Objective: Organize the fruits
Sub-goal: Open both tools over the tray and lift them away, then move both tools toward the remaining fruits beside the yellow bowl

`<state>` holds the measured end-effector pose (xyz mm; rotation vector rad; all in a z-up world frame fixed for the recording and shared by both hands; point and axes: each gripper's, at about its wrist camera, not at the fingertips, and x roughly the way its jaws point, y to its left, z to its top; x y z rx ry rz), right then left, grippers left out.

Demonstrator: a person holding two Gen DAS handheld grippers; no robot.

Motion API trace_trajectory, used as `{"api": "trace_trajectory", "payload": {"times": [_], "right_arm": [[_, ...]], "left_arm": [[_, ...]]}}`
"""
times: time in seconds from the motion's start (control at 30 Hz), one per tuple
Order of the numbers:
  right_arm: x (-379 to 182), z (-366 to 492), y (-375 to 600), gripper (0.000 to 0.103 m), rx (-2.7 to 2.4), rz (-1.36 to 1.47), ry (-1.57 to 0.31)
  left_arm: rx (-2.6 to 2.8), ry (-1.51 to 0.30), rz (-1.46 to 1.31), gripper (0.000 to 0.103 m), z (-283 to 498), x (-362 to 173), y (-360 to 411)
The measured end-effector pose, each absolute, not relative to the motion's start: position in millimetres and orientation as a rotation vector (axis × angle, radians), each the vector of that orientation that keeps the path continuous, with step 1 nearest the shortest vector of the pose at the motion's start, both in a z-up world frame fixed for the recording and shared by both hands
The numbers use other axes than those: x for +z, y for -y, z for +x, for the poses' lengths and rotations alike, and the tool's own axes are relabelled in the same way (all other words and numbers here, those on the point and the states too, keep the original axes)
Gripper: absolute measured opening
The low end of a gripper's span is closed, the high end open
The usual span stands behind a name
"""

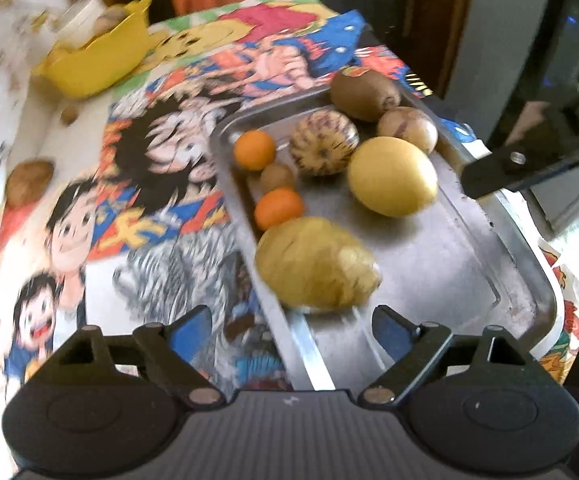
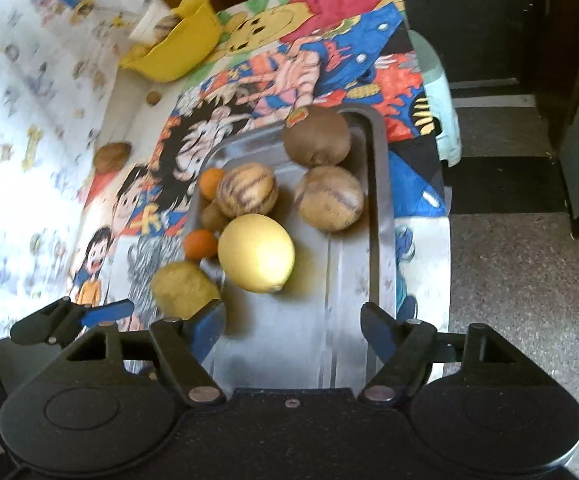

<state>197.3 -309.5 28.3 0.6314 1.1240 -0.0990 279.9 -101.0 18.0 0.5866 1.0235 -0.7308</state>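
A metal tray [image 1: 441,264] [image 2: 289,344] holds several fruits: a yellow-green fruit [image 1: 317,262] [image 2: 183,290] nearest my left gripper, a round yellow fruit [image 1: 391,176] [image 2: 255,252], two small oranges [image 1: 279,208] [image 1: 254,150], two striped melons [image 1: 323,144] [image 2: 327,198], a large kiwi [image 1: 363,89] [image 2: 315,136] and a small kiwi [image 1: 276,176]. My left gripper [image 1: 291,324] is open and empty just before the yellow-green fruit. My right gripper [image 2: 293,320] is open and empty over the tray's near end.
A yellow bowl [image 1: 97,60] [image 2: 177,52] with fruit stands at the far left. A brown fruit [image 1: 29,182] [image 2: 112,156] and a small nut [image 1: 69,114] lie loose on the cartoon-print cloth [image 1: 161,152]. The table edge and floor [image 2: 529,280] are to the right.
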Motion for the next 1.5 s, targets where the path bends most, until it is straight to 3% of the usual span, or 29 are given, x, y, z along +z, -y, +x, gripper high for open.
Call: {"api": "trace_trajectory", "payload": {"times": [0.17, 0.33, 0.7, 1.1, 1.5], "right_arm": [[26.5, 187.2, 294.1, 0.093, -0.069, 0.594, -1.242], [20.4, 175.8, 282.4, 0.1, -0.062, 0.633, -1.349], [21.3, 173.5, 244.6, 0.102, 0.077, 0.616, -1.435], [49.4, 210.4, 220.7, 0.102, 0.179, 0.499, -1.33], [83.5, 233.4, 213.3, 0.102, 0.102, 0.304, -0.992]], "left_arm": [[-0.659, -1.096, 0.564, 0.101, 271.5, 24.3, 84.0], [-0.583, -1.171, 0.553, 0.102, 263.3, 29.3, 63.7], [-0.417, -1.283, 0.572, 0.102, 255.0, 31.8, 32.4], [-0.182, -1.236, 0.509, 0.102, 272.1, 64.5, -10.7], [-0.069, -1.129, 0.372, 0.102, 325.5, 77.8, -40.4]]}}
